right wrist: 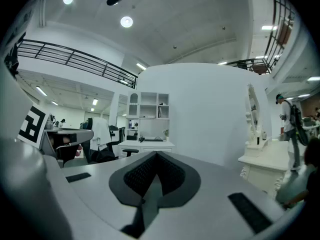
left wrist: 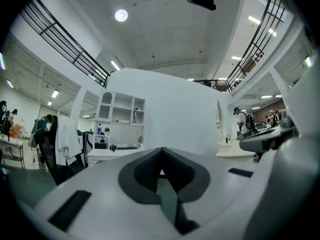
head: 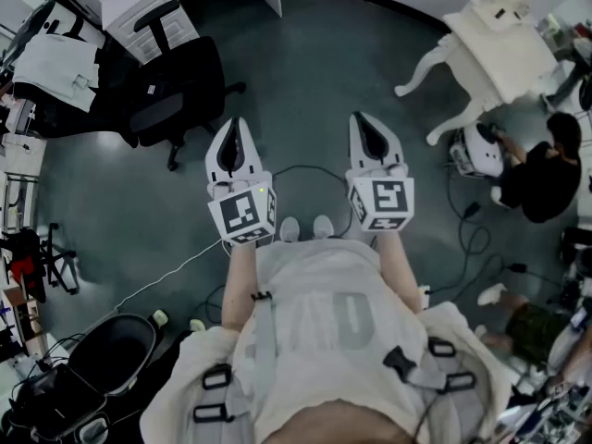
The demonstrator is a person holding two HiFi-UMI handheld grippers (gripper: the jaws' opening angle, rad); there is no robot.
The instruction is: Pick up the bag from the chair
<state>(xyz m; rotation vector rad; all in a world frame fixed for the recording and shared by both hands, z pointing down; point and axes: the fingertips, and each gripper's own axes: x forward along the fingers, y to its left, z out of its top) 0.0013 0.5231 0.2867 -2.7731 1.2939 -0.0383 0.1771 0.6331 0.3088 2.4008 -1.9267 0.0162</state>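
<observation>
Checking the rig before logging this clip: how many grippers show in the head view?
2. The left gripper is at centre left and the right gripper is beside it at centre right. Both are held out over the floor, shut and empty. None looks hidden.

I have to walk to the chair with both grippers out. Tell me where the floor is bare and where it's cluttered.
Bare: the floor straight ahead, between the black chair and the white table; also the patch to your left, below the chair. Crowded: your right, with cables and a crouching person.
</observation>
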